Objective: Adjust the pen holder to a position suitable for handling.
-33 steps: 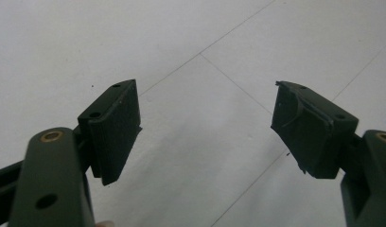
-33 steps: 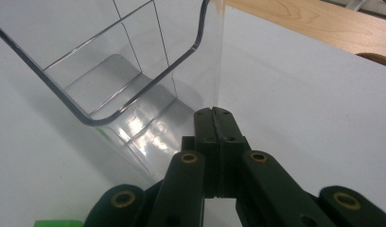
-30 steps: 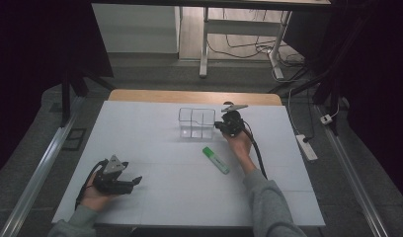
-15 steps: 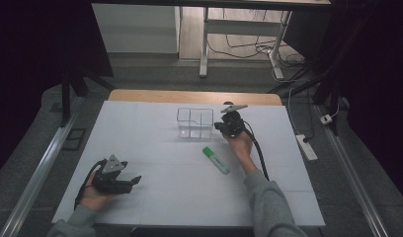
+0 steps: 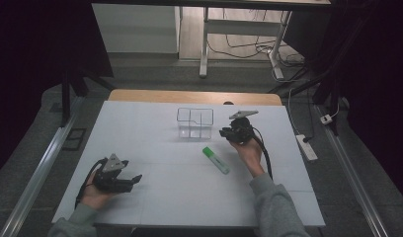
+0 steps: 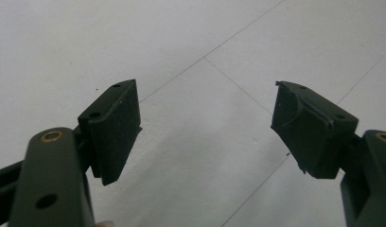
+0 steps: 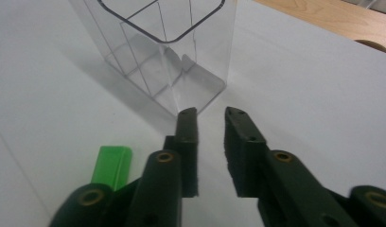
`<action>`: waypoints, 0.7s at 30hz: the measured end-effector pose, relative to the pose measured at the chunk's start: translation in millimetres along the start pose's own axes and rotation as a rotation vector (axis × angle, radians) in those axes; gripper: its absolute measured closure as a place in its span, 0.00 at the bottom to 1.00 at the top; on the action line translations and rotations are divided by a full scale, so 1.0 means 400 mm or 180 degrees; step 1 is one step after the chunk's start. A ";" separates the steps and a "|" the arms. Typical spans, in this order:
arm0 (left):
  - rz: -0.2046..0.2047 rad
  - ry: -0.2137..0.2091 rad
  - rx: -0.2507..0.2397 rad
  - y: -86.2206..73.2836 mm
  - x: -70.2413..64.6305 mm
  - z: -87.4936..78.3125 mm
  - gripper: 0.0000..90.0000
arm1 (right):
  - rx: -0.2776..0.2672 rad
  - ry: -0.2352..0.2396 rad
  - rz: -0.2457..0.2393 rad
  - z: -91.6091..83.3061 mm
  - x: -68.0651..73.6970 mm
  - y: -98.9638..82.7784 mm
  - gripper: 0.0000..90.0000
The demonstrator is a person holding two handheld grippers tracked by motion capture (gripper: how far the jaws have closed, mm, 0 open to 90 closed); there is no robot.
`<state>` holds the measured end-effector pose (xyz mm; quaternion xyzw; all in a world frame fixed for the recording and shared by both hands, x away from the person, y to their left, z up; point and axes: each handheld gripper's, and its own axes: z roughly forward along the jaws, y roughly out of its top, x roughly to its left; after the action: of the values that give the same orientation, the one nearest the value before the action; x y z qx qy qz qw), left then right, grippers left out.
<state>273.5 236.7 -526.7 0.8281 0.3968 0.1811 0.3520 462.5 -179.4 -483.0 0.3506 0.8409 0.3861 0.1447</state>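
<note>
Beside clear box (image 5: 195, 123), right claw (image 5: 223, 132), unmoved

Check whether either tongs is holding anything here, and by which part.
Nothing is held. The left tongs gape wide over bare table; the right tongs have a narrow empty gap, near the clear divided container, with the green highlighter lying loose.

No text, label, brand, number or sign can be read anywhere. The green marker (image 5: 216, 160) on the counter (image 5: 155, 148) is too small and blurred to show any print, and the clear box (image 5: 195, 123) bears no marking.
</note>
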 end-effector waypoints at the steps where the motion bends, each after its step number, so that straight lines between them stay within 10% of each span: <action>1: 0.0000 0.0000 0.0000 0.000 0.000 0.000 0.27 | 0.0000 0.0000 0.0000 0.000 0.000 0.000 0.82; 7: -0.0004 -0.0004 -0.0004 0.001 0.003 0.001 0.27 | -0.0001 0.0097 0.0079 -0.040 0.001 -0.010 0.61; 21: 0.0008 -0.0017 0.0008 0.002 0.004 0.005 0.27 | 0.0178 0.0289 -0.0052 -0.057 0.033 0.006 0.48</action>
<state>276.0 236.8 -527.5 0.8295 0.3951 0.1788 0.3519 442.5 -181.6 -465.9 0.3297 0.8598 0.3768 0.0996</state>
